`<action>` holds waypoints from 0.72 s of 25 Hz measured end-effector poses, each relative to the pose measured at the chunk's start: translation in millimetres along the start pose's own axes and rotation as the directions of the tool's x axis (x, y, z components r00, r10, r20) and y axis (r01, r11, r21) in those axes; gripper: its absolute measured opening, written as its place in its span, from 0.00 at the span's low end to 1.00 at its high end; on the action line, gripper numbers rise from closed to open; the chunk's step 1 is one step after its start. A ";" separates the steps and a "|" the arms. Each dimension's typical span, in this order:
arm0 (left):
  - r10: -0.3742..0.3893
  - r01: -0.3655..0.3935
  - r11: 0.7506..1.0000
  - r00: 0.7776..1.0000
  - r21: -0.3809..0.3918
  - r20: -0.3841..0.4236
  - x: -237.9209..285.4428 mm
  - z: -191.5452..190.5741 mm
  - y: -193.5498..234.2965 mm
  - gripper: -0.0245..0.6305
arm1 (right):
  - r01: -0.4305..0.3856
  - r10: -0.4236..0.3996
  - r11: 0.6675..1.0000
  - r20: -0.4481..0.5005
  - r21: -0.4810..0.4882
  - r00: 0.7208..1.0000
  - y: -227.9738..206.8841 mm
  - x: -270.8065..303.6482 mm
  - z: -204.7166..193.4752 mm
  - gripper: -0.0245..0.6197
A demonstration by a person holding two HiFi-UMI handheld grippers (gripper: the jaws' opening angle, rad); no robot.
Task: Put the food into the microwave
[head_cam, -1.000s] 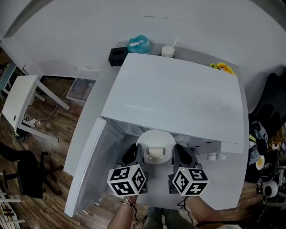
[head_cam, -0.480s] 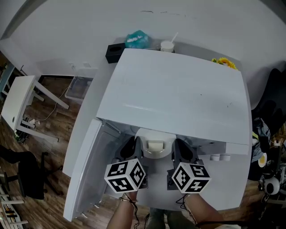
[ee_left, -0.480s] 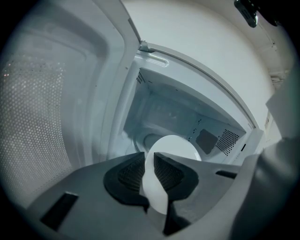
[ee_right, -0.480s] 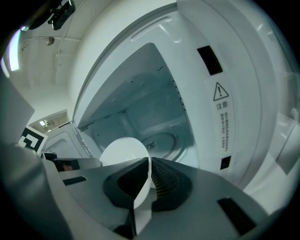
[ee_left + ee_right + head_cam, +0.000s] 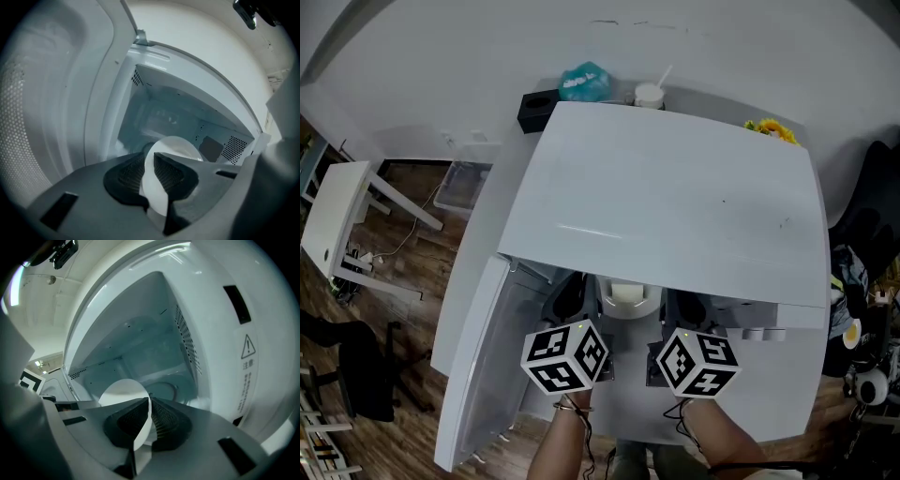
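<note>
My left gripper's [image 5: 151, 161] jaws are clamped on the thin rim of the white plate [image 5: 177, 146], the ribbed pads pressing it from both sides. My right gripper [image 5: 149, 414] is closed the same way on the plate's opposite rim, so the plate hangs between the two, edge-on in each gripper view. From the head view, the food [image 5: 626, 293], a pale block, sits in the middle of the plate, and the plate's far half is tucked under the front edge of the microwave [image 5: 675, 197], at the mouth of the cavity [image 5: 140, 352]. The near half is outside, between the two marker cubes. The right gripper view shows a round ring [image 5: 165, 389] on the cavity floor just past the plate, and a warning label [image 5: 247, 352] on the front panel to the right. The door [image 5: 483, 366] stands swung open on my left. Behind the microwave are a black box [image 5: 537, 108], a teal bag [image 5: 584, 82] and a cup with a straw [image 5: 649, 93].
</note>
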State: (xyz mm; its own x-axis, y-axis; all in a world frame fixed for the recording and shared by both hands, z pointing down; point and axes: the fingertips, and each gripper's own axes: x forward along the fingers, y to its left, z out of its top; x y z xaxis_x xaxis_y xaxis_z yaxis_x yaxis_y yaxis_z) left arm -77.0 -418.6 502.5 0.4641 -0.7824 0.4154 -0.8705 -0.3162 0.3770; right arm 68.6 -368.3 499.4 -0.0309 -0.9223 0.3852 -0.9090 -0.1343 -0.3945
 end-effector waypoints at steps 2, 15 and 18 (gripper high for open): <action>-0.004 0.004 1.000 1.000 0.008 0.013 5.2 1.9 -0.1 0.13 | 0.009 -0.009 1.000 0.006 -0.002 1.000 -1.4 3.8 0.9 0.07; -0.021 0.019 0.999 0.997 0.030 0.073 31.1 7.3 0.9 0.13 | 0.107 -0.101 0.991 0.072 -0.076 0.992 -6.8 18.7 3.8 0.07; -0.014 0.010 0.999 0.997 0.052 0.080 35.7 6.8 0.0 0.13 | 0.130 -0.123 0.988 0.082 -0.088 0.989 -9.2 22.6 3.9 0.07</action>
State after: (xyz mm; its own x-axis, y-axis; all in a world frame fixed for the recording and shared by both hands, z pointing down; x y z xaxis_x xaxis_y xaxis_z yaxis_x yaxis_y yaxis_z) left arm -61.6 -450.2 511.7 0.4616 -0.8185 0.3420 -0.8733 -0.3514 0.3375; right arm 77.8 -389.4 508.5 0.1152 -0.9252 0.3615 -0.9384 -0.2208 -0.2660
